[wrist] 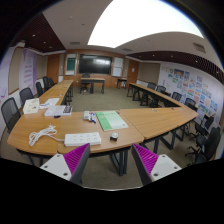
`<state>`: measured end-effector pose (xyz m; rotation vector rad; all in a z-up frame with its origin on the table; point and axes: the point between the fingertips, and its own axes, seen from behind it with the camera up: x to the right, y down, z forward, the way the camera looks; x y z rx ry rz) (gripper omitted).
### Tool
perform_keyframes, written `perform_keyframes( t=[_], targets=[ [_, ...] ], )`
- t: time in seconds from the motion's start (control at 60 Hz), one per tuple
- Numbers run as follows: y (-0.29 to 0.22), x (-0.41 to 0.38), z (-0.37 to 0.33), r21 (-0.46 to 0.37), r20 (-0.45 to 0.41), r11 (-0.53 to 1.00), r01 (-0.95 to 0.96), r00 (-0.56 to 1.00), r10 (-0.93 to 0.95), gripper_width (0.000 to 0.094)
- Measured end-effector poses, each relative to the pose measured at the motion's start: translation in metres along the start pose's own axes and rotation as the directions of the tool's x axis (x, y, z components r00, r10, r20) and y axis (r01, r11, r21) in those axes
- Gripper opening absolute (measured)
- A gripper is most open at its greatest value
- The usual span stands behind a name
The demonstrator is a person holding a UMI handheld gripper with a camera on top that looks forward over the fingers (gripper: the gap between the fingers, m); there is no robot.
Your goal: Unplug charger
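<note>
A white power strip [82, 139] lies near the front edge of the wooden table [150, 122], ahead of my left finger. A white cable bundle [41, 134], perhaps the charger lead, lies to its left; I cannot tell whether it is plugged in. My gripper [109, 158] is open and empty, held back from the table and above the carpet, its magenta pads [74, 157] wide apart. Nothing stands between the fingers.
A green sheet [111, 120] and a small dark object [90, 116] lie on the table behind the strip. White papers [54, 110] lie further left. Black chairs [11, 112] line the U-shaped tables. A screen [95, 64] hangs on the far wall.
</note>
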<state>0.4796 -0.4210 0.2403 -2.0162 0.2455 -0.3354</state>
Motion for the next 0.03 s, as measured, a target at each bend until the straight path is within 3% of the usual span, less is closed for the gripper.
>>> perform_keyframes(
  t=[0.033],
  targets=[
    [0.0003,-0.0018,-0.0021,-0.001,0.001,1.0,-0.004,1.0,0.004,0.0853]
  ],
)
